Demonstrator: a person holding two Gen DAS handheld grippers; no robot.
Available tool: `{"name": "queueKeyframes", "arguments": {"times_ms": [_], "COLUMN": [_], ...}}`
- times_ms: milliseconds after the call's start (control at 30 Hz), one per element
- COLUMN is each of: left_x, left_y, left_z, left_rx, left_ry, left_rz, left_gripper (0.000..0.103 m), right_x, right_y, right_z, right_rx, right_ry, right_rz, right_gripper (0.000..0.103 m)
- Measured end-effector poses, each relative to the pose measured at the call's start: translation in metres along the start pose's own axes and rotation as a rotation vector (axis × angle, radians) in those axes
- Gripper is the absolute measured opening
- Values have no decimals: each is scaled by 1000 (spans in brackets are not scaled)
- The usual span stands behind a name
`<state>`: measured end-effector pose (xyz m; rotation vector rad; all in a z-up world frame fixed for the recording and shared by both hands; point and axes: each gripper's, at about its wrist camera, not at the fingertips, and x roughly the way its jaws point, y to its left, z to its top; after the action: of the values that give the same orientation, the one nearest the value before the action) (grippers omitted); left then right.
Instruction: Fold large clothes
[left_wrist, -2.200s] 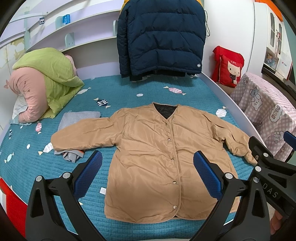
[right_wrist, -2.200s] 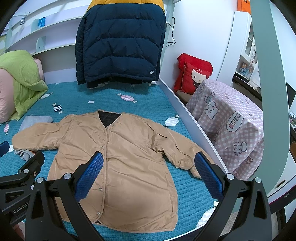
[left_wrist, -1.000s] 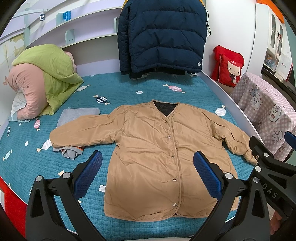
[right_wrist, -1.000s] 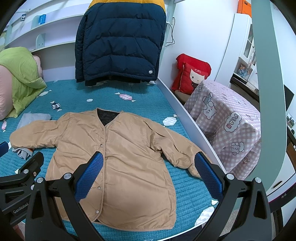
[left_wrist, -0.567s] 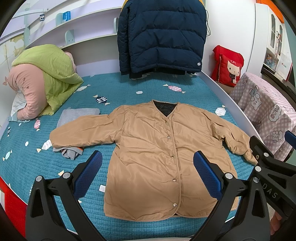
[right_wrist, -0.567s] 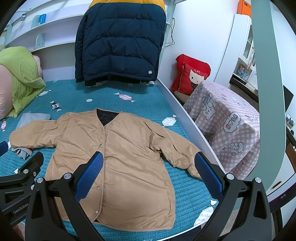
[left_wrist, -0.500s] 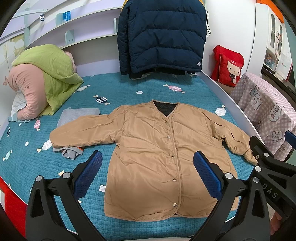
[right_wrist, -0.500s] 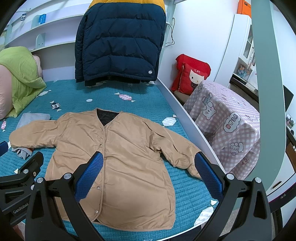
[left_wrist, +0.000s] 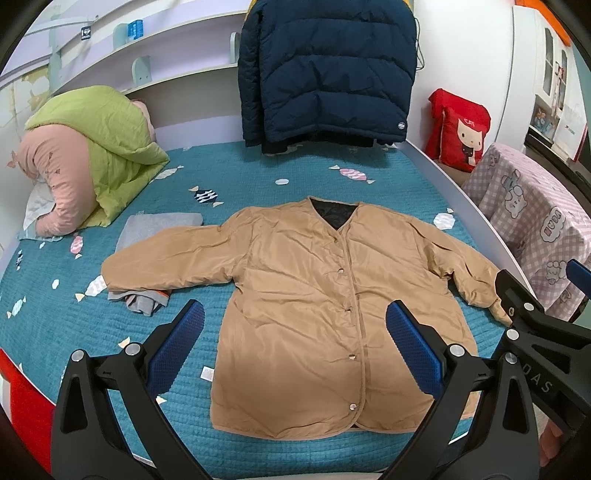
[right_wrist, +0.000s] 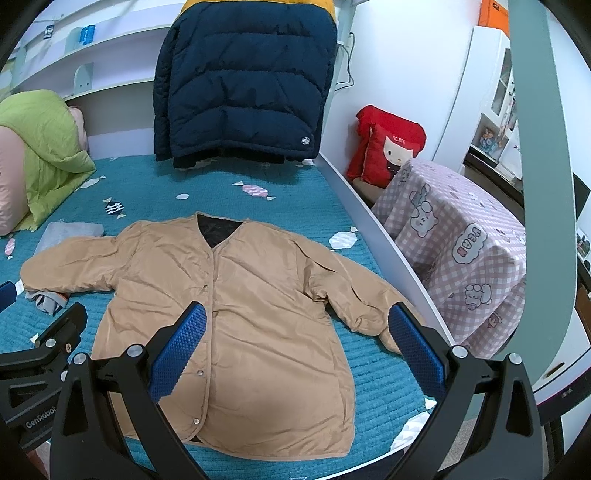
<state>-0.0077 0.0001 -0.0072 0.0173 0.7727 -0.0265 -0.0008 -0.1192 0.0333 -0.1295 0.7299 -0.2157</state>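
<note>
Tan jacket (left_wrist: 314, 306) spread flat, front up and buttoned, on a teal quilted bed (left_wrist: 258, 177), collar toward the far wall, hem toward the near edge, dark lining showing at the neck. Sleeves stretched out to left and right; left cuff resting over a folded grey garment (left_wrist: 147, 236), right cuff lying close to the bed's right edge. Left claw (left_wrist: 295, 347) held above the near edge of the bed, blue-padded fingers (left_wrist: 177, 343) spread wide, gripping nothing, apart from the cloth. Right claw (right_wrist: 295, 347) likewise wide and empty, hovering over the jacket's lower right part, seen also at the right edge of the left wrist view. Navy puffer coat (left_wrist: 325, 70) hanging at the far end of the bed, below white wall shelves (left_wrist: 147, 55). Green and pink bedding (left_wrist: 88, 155) bundled at the far left corner. Red cushion (right_wrist: 388, 147) with a cartoon face propped beside the bed on the right, and nearer, a pink checked cloth (right_wrist: 469, 258) with bear prints draped over some piece of furniture. Candy shapes printed here and there across the teal cover.
</note>
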Motion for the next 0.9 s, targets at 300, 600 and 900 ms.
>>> {"name": "queueKeyframes", "arguments": {"times_ms": [300, 600, 900], "left_x": [19, 55, 98], "left_y": [32, 89, 152], "left_z": [1, 2, 1], "left_rx": [-73, -173, -261], "left_ry": [72, 187, 273], "left_rz": [12, 31, 90], "left_gripper": [98, 98, 98], "right_x": [19, 60, 109], "right_y": [35, 93, 176], "right_z": [11, 26, 39], "right_rx": [-55, -123, -232], "right_ry": [39, 156, 252], "right_rz": [50, 153, 262], "right_gripper": [96, 96, 96]}}
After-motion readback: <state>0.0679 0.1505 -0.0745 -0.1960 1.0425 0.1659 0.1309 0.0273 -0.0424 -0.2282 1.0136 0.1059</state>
